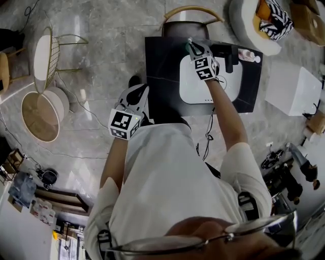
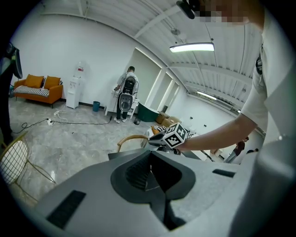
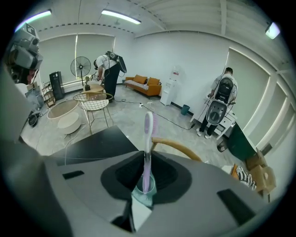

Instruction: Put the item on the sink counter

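- The left gripper (image 2: 149, 167) hangs nearest the body, on the left. Its jaws are pressed together with nothing between them, and it is apart from the work.
- The right gripper (image 3: 147, 181) reaches farther out and pinches a toothbrush (image 3: 147, 139) by the lower end of its handle. The bristle head stands out ahead of the jaws.
- The toothbrush looks light, thin and stiff. It is smooth plastic and hardly fragile, but so narrow a handle would likely swivel or slip in a loose pinch. A hold on the handle, away from the bristles, seems right, as it is held now.
- In the head view the right gripper is over the dark sink surface (image 1: 162, 76), about the far left corner of the white basin (image 1: 195, 89). The toothbrush is in the air and not yet laid down.
- The bare dark strip left of the basin looks like the easiest landing spot. Laid flat there, the rounded handle might roll a little.
- A black faucet (image 1: 228, 55) stands at the basin's far right.
- A curved chair back (image 1: 193, 11) shows beyond the far edge.
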